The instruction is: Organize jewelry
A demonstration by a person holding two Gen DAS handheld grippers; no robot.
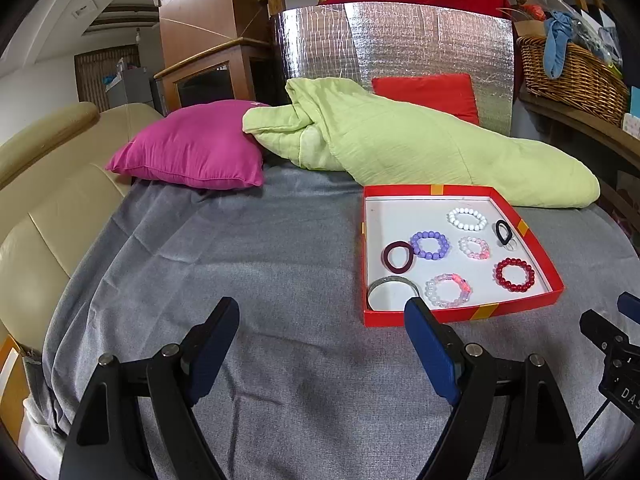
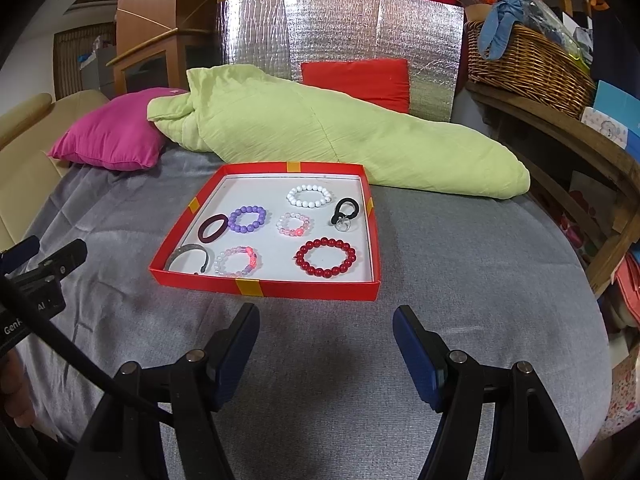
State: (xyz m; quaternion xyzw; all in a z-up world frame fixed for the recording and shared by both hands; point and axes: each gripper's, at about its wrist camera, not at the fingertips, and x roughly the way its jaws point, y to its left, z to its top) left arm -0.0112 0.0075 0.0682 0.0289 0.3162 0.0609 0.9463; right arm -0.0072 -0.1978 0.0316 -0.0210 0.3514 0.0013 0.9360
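A red box lid [image 1: 460, 314] [image 2: 296, 290] with a white floor lies on the grey cloth and holds several pieces of jewelry. In it are a white bead bracelet [image 2: 309, 195], a purple bead bracelet [image 2: 247, 219], a dark red bead bracelet [image 2: 326, 258], a small pink bead bracelet [image 2: 295, 224], a larger pink bead bracelet [image 2: 236, 261], a maroon hair band [image 2: 212, 229], a black hair band [image 2: 345, 210] and a silver bangle [image 2: 190, 258]. My left gripper [image 1: 322, 320] is open and empty, left of the box. My right gripper [image 2: 326, 326] is open and empty, just before the box's near edge.
A light green quilt [image 2: 320, 132] lies behind the box, with a magenta pillow [image 1: 192, 146] to its left and a red pillow [image 2: 356, 80] against a silver foil panel [image 1: 392, 44]. A wicker basket [image 2: 524, 56] stands on a wooden shelf at right. A beige sofa [image 1: 48, 200] is left.
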